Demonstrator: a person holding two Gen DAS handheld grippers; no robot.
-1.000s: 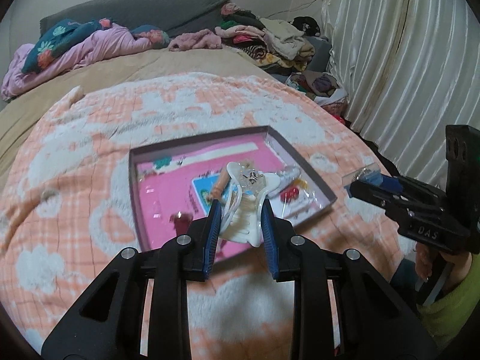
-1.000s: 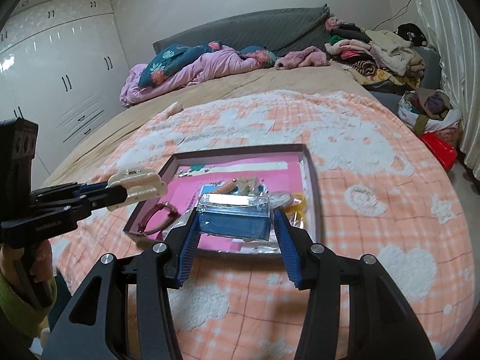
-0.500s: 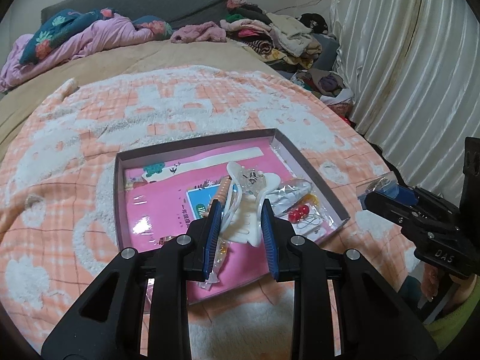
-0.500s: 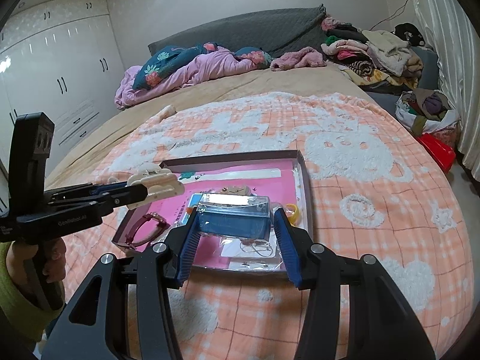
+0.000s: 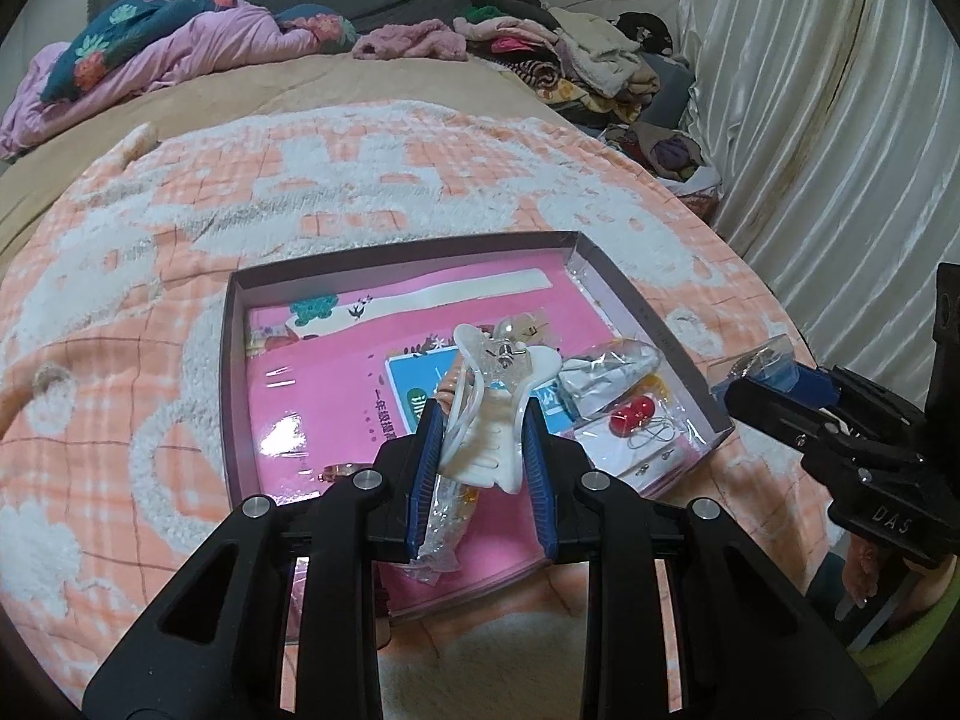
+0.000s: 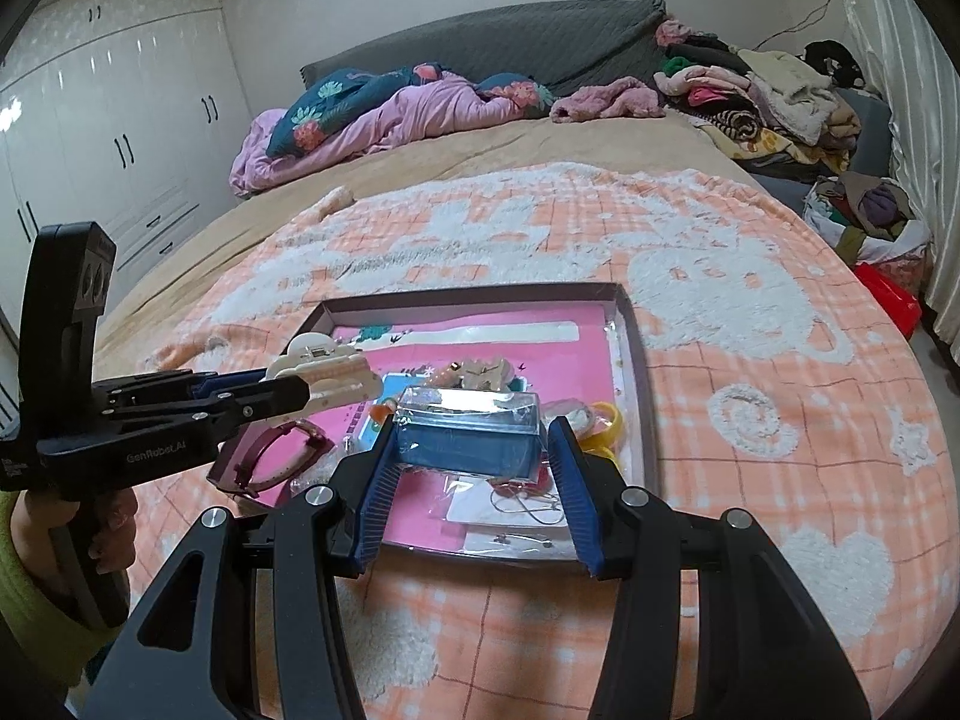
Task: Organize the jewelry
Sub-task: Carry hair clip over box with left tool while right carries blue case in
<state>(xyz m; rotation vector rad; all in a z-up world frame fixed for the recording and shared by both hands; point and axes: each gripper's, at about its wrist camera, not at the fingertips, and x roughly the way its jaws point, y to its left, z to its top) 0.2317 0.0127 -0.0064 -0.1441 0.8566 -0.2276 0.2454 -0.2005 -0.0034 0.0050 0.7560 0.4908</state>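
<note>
A shallow cardboard tray (image 6: 630,324) with a glossy pink lining sits on a fuzzy orange-and-white checked blanket (image 6: 750,312) near the foot edge of a bed. The left gripper (image 5: 480,438) is clenched on a smooth white plastic claw hair clip (image 5: 498,414), curved and toothed, held above the tray's near edge. The right gripper (image 6: 474,468) grasps a small box (image 6: 471,429) with a clear hard lid and blue base, over the tray's near right corner. Inside the tray lie red bead earrings (image 5: 630,420) in crinkly clear packets, a yellow ring (image 6: 603,420) and a dark pink bangle (image 6: 270,456) at the near left corner.
</note>
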